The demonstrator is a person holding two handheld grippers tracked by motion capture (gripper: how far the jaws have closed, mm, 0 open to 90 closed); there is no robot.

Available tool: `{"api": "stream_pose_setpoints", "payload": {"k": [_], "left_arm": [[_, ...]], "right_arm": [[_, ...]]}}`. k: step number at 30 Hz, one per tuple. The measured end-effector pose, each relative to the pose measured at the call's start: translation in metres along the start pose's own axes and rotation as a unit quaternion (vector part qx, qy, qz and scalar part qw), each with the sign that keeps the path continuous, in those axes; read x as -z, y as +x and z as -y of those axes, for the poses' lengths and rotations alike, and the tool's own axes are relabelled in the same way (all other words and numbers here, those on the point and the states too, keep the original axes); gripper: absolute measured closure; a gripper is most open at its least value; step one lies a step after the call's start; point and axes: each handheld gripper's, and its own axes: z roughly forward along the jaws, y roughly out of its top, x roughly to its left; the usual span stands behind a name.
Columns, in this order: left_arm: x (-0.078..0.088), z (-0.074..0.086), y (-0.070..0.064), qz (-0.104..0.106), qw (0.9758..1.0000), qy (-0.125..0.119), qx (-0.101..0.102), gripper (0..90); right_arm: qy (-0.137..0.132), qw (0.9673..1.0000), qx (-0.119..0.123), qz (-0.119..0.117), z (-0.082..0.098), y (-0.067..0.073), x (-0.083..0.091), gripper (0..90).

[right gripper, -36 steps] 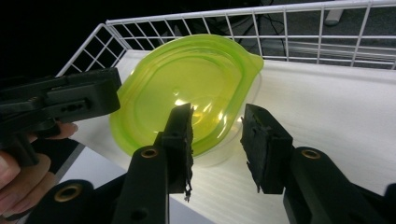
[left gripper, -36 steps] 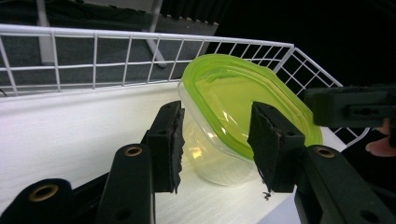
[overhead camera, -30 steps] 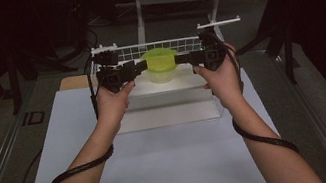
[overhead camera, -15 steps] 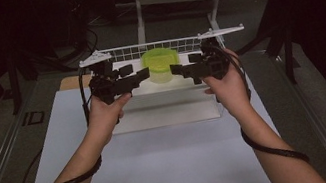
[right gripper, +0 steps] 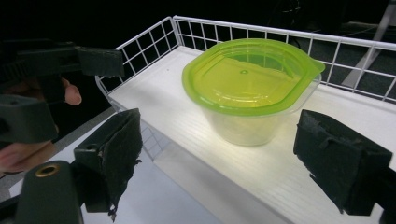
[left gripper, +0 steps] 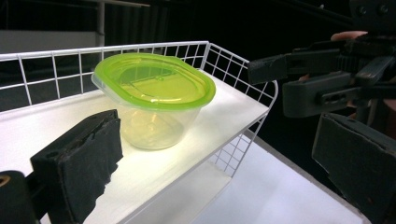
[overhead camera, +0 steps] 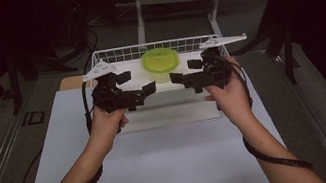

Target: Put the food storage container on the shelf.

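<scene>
Here we see, from the high view, a person's two forearms reaching up from six o'clock over a pale table (overhead camera: 165, 172), each hand holding a black two-jaw gripper. The left gripper (overhead camera: 135, 83) sits at about ten o'clock from the table's middle, the right gripper (overhead camera: 187, 70) at about two o'clock, and the two point inward toward each other. Both stand with their jaws spread wide and nothing between them.

Between and just beyond them, at twelve o'clock, we find a clear plastic container (overhead camera: 161, 64) with a lime green lid (overhead camera: 160, 59) pressed on top. It stands upright on the white shelf (overhead camera: 188, 102) of a white wire basket rack (overhead camera: 119, 54), near the back rail, apart from both grippers.

In the left gripper view, the container (left gripper: 152, 121) stands at about eleven o'clock of the frame's centre, its lid (left gripper: 154, 81) flat and closed, with the gripper's own two black pads at the lower left and lower right corners, well apart. The other gripper (left gripper: 299, 81) shows at two o'clock, past the wire end of the rack.

In the right gripper view, the container (right gripper: 250, 116) sits at about one o'clock, framed between that gripper's two open pads but not touched by them. The left gripper (right gripper: 60, 88) and a fingertip of the hand (right gripper: 70, 95) holding it show at nine o'clock.
</scene>
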Motion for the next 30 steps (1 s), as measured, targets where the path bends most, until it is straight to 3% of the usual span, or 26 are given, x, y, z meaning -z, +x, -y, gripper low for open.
{"api": "stream_pose_setpoints", "payload": {"k": [4, 12, 22, 30], "left_arm": [[0.001, 0.007, -0.002, -0.002, 0.9998, -0.009, -0.016, 2.2], [0.007, 0.026, -0.01, 0.02, 0.9993, 0.001, -0.031, 2.3], [0.016, 0.051, -0.033, 0.05, 0.9972, 0.01, -0.054, 2.3], [0.02, 0.071, -0.046, 0.058, 0.9962, 0.013, -0.064, 2.3]], "right_arm": [[-0.008, 0.9999, 0.006, -0.001, 0.005, 0.002, 0.003, 15.3], [-0.01, 0.9997, 0.013, -0.015, 0.026, 0.008, 0.008, 15.3], [-0.013, 0.9989, 0.041, -0.02, 0.07, 0.013, 0.012, 15.3], [-0.012, 0.998, 0.057, -0.024, 0.101, 0.018, 0.017, 15.3]]}}
